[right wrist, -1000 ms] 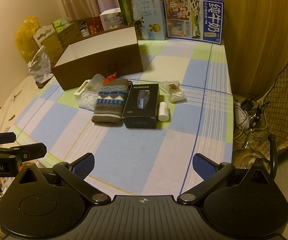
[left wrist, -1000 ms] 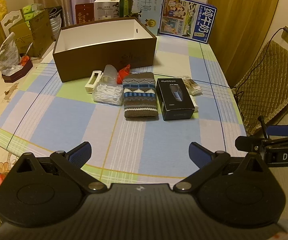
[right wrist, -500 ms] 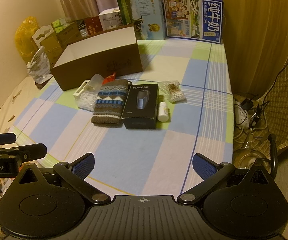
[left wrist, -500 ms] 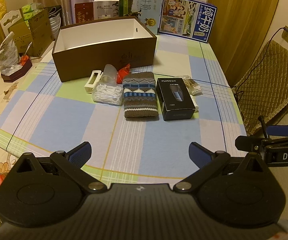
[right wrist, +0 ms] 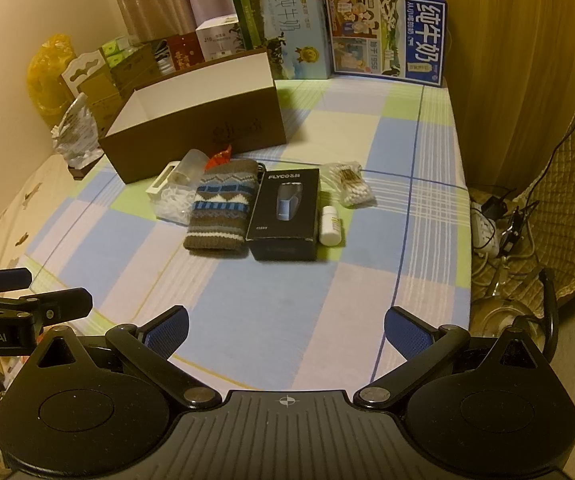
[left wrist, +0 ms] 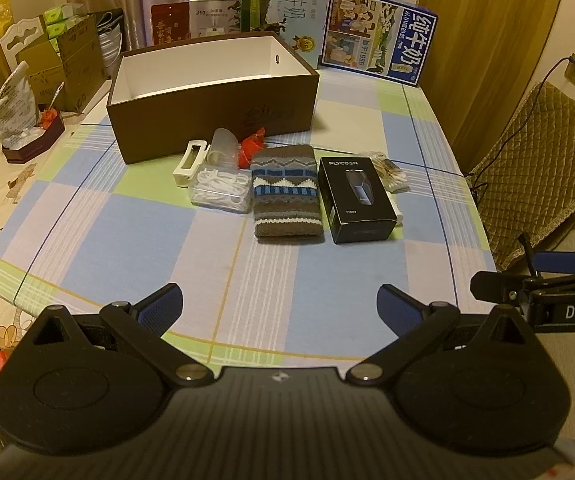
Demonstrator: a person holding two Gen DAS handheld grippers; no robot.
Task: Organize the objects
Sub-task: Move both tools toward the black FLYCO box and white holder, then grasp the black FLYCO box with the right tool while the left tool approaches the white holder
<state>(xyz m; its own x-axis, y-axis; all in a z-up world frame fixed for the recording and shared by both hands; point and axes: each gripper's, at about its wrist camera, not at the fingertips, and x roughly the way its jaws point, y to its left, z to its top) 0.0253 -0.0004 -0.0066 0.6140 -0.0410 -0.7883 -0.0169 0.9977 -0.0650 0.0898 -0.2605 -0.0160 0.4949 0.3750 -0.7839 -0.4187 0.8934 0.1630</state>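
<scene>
Well ahead of both gripper jaws, spread wide and empty, the knitted pouch (left wrist: 287,194) and black FLYCO box (left wrist: 357,200) lie before the open brown box (left wrist: 215,108), likely staged for loading.

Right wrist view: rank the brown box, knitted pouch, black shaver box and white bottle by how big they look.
1. brown box, largest although farthest away
2. and 3. black shaver box and knitted pouch, too alike to rank
4. white bottle, clearly smallest
</scene>
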